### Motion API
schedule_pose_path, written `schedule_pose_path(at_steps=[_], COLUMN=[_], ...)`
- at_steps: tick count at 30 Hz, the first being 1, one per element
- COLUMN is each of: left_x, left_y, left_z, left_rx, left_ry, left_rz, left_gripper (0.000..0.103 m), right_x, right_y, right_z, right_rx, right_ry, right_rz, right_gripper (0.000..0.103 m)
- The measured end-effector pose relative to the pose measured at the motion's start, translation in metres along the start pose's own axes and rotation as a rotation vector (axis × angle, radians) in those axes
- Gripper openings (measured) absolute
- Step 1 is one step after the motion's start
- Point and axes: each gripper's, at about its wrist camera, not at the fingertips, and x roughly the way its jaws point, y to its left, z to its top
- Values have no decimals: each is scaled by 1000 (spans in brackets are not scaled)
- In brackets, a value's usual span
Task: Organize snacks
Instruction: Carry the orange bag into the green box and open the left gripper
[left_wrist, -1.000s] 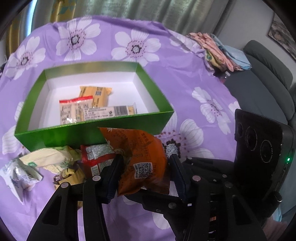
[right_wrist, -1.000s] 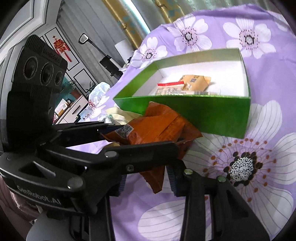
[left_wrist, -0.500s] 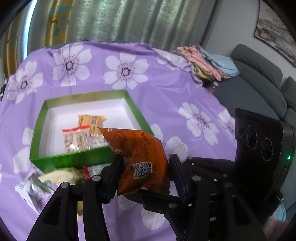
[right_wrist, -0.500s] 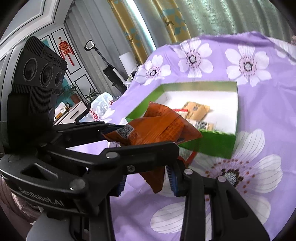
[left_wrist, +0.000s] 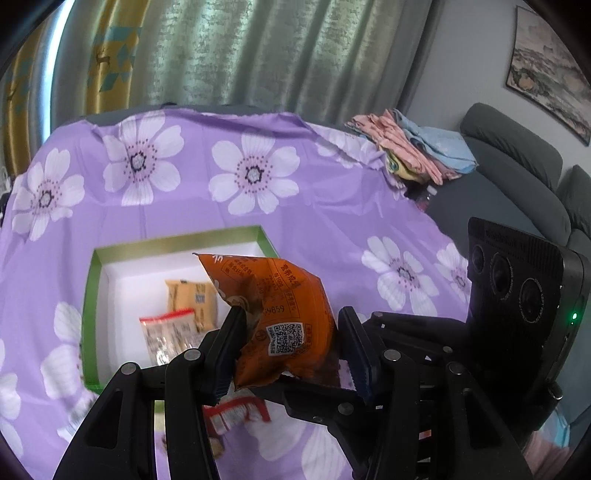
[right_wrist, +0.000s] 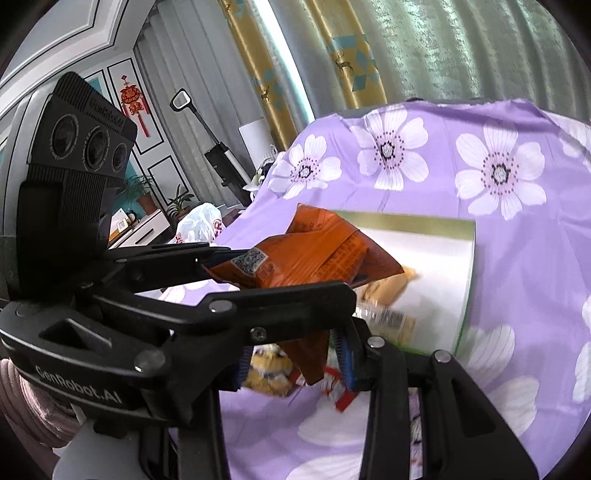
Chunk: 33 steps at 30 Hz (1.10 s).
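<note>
both tongs (left_wrist: 291, 345) (right_wrist: 291, 363) clamp orange packet (left_wrist: 280, 314), hiding green box's (left_wrist: 90, 280) near wall.

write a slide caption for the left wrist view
Both grippers' jaws clamp an orange snack packet above the green box on a purple floral tablecloth.

We found the green box (left_wrist: 90, 295) open on top, two packets (left_wrist: 181, 314) lying inside; loose wrappers (right_wrist: 273, 373) cluttered the purple cloth (left_wrist: 314, 206) before it.
</note>
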Motion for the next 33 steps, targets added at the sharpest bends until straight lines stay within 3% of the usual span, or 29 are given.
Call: schedule_pose_path(at_steps=[9,26,28,29,30,33], left_x=[20,79,84,87,87,83], left_y=[39,90,94,97,99,105], left_z=[12,7,6,5,4,1], left_rx=[-58,-192,-211,-224,-231,-250], left_ry=[26,123,138,147,147,139], left_rz=[-10,-26,-7,7,13,28], left_gripper=[52,52,62,79,88,88], right_x=[32,94,98,100,101,96], right_y=[-14,-46,-49,-51,-54,-60], right_z=[25,17,16,15,15,12], right_rx=[-4,61,73,81,94,119], right_ry=[28,140,147,149,153,145], right_rz=[13,14,-6,-22,-40,-42], right_gripper=[38,41,41,44,48,54])
